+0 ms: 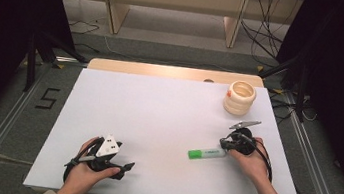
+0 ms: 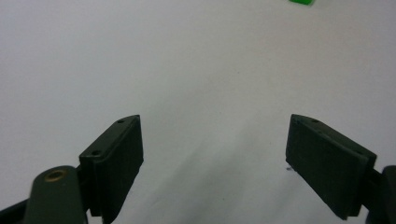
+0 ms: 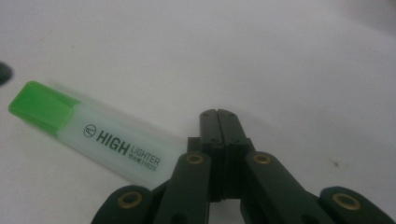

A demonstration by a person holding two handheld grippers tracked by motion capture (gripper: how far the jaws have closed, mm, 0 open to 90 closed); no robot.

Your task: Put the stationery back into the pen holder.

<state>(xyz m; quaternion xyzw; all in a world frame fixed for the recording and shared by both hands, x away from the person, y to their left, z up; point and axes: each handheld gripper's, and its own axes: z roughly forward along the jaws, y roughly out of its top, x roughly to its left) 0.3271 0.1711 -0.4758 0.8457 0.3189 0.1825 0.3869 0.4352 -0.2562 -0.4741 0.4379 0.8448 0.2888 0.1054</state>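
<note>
A highlighter (image 1: pixel 207 154) with a green cap and a clear white barrel lies flat on the white table (image 1: pixel 158 110) at the right. In the right gripper view the highlighter (image 3: pixel 93 133) reads "HIGH LIGHTER" and lies just left of my right gripper (image 3: pixel 217 113), whose jaws are shut together with nothing between them. Its barrel end passes behind the gripper's left link. From above, the right gripper (image 1: pixel 225 143) sits at the barrel end. My left gripper (image 1: pixel 126 167) rests at the front left, jaws pointing right. This left gripper (image 2: pixel 215 121) is open over bare table, and the green cap (image 2: pixel 301 2) peeks in at the top edge.
A cream ribbed cup-like container (image 1: pixel 239 98) stands at the table's back right corner. Cables (image 1: pixel 262 159) trail from the right gripper toward the front right. Wooden shelving legs (image 1: pixel 116 9) and floor cables lie beyond the far edge.
</note>
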